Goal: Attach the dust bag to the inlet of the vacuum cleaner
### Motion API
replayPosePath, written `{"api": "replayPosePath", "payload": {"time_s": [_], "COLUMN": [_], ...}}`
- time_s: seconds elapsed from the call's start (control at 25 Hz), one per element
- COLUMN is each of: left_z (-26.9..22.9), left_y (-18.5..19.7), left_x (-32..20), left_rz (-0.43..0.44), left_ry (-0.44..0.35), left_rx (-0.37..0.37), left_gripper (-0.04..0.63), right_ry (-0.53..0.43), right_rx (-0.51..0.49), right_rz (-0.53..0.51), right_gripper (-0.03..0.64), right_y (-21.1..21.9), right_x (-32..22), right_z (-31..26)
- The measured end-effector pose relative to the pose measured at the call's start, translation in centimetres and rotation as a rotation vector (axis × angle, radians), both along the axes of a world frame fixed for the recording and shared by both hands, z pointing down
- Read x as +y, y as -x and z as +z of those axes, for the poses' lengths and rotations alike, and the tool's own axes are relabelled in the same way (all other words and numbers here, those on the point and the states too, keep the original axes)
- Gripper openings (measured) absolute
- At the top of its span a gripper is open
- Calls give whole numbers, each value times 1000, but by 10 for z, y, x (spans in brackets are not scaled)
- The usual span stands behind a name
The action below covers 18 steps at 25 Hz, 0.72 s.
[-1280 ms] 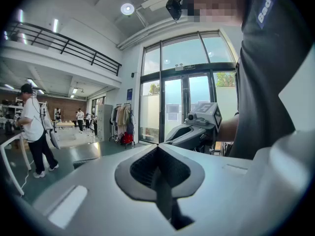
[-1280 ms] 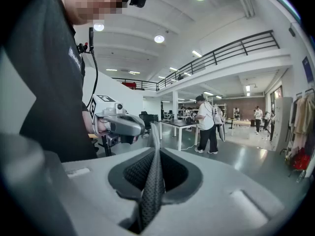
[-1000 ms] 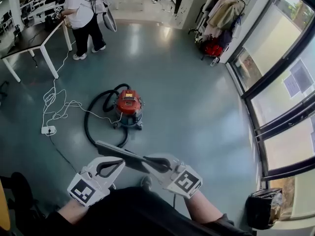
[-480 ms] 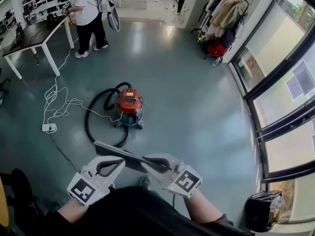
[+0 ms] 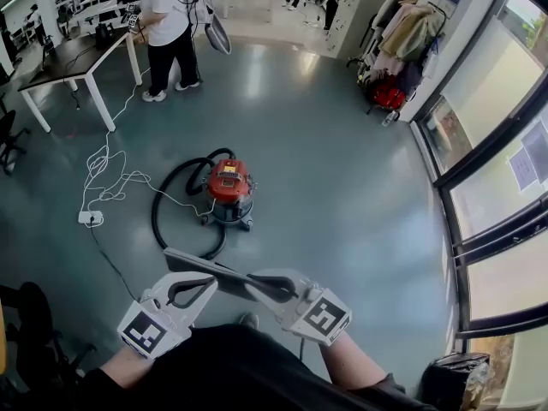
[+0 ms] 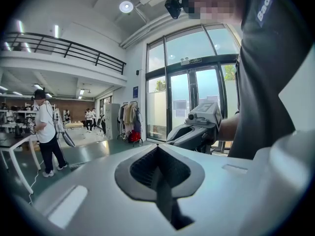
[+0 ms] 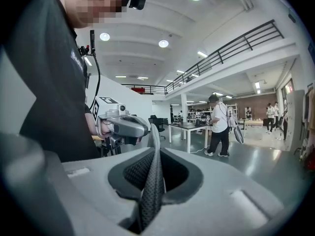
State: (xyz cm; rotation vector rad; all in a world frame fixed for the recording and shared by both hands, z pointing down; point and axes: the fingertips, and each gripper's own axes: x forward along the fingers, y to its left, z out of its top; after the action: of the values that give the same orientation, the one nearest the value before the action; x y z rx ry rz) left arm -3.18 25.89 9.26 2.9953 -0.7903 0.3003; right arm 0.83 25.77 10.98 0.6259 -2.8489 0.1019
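Head view: I hold both tools low and close in front of me. The left tool (image 5: 208, 282) and right tool (image 5: 257, 282) point toward each other with their tips near together. The dust bag (image 5: 201, 264) is between them, 1 flat dark sheet running from 10 o'clock to 4 o'clock across the tips.

Left gripper view: jaws together, clamped on a thin dark edge of the bag.

Right gripper view: jaws together, clamped on a dark mesh-textured strip of the bag that stands up past the tips.

The vacuum cleaner (image 5: 229, 185) stands upright on the floor (image 5: 342, 187) at 12 o'clock from the tools, well apart from them. It has a red top. I cannot make out its inlet from here. A black hose (image 5: 155, 217) loops off its 9 o'clock side and curls round toward its 6 o'clock.

A power strip (image 5: 90, 218) on a white cable lies just beside the hose at 9 o'clock. 1 person (image 5: 169, 24) stands at 11 o'clock beside a worktop (image 5: 64, 58). A coat rack (image 5: 409, 32) is at 1 o'clock, and windows (image 5: 505, 169) run along 3 o'clock.
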Motion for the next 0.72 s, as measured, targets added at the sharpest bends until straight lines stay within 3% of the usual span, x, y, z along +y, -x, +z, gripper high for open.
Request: {"api": "replayPosePath", "payload": {"time_s": [0.4,0.72], "left_z": [3,9], "left_y": [-22,-7], "left_x": [-12,-44], "left_rz": [-78,-78], "left_ry": [-8,-3], "left_rx": [-1,15], "left_gripper": [17,17], "right_ry": [0,16], "right_rx": [10,45], "right_rz": [-48,-36], "right_gripper": [25,24], "right_y": [-34,-24], "right_x": [-12,-42], "right_z": [8,17]}}
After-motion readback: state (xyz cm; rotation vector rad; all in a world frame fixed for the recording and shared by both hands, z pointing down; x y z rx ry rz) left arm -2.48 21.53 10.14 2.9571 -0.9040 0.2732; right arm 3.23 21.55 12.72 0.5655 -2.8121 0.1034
